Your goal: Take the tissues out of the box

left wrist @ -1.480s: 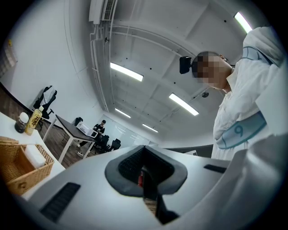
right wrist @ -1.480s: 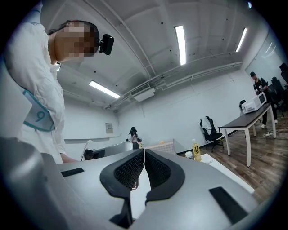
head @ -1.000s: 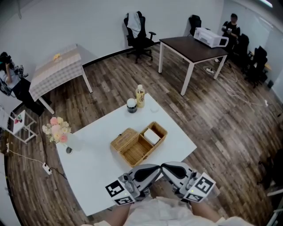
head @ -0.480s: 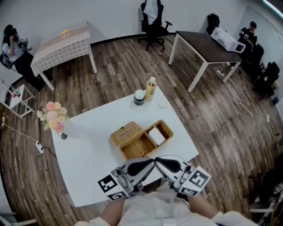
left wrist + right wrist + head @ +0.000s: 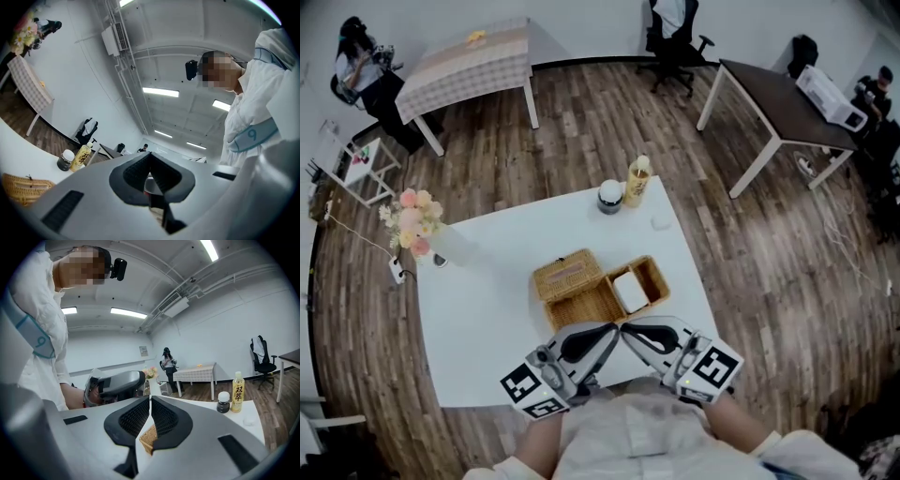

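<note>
An open wicker box (image 5: 586,309) sits in the middle of the white table (image 5: 487,319), its lid (image 5: 567,277) folded back to the left. White tissues (image 5: 630,292) lie in its right compartment. My left gripper (image 5: 607,331) and right gripper (image 5: 628,331) hover side by side over the table's near edge, just in front of the box, tips almost touching each other. Both are shut with nothing between the pads. In the left gripper view the left gripper (image 5: 150,155) points upward past the box (image 5: 18,188). The right gripper (image 5: 150,400) shows wicker (image 5: 149,439) below its tips.
A yellow drink bottle (image 5: 637,180) and a dark jar (image 5: 609,197) stand at the table's far edge, with a small white object (image 5: 662,222) beside them. A vase of flowers (image 5: 414,221) stands at the far left corner. Other tables, chairs and people are across the room.
The head view has swung, so the table sits more squarely in frame. Both grippers stay shut near the front edge and have drawn slightly closer to the box.
</note>
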`<state>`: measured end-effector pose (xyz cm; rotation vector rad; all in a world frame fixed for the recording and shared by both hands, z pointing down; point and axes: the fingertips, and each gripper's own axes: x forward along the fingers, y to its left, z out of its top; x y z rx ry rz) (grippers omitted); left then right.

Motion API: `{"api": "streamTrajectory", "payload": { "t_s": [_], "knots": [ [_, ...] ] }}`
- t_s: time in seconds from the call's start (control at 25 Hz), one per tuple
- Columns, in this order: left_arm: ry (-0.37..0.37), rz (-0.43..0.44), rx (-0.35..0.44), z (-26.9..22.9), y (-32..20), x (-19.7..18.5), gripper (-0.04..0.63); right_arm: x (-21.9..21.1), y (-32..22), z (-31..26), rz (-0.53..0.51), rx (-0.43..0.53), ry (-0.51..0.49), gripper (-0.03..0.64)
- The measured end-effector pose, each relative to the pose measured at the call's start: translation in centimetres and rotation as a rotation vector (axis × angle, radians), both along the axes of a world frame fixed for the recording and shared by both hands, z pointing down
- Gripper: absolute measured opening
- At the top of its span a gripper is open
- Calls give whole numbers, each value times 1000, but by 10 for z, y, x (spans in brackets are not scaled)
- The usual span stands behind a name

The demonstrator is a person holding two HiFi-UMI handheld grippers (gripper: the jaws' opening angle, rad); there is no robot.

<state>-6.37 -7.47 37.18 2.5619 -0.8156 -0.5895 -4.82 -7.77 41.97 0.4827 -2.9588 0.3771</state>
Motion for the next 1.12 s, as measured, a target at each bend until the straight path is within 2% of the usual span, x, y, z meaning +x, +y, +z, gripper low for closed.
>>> {"api": "streamTrajectory", "payload": {
  "t_s": [0.16, 0.32, 0.52, 0.76, 1.12],
  "knots": [
    [-11, -64, -24, 9, -6, 8, 2, 8, -16, 16, -24, -29, 27, 35],
    [-32, -105, -51, 22, -11, 15, 2, 15, -28, 31, -48, -20, 54, 35],
    [-86, -156, -89, 43, -31, 10, 2, 19, -59, 54, 1, -11, 98, 35],
    [-130, -165, -124, 63, -50, 8, 2, 20, -89, 82, 86, -13, 173, 35],
    [-129, -161, -194, 88, -59, 5, 2, 18, -96, 120, 138, -55, 259, 37]
  ]
}}
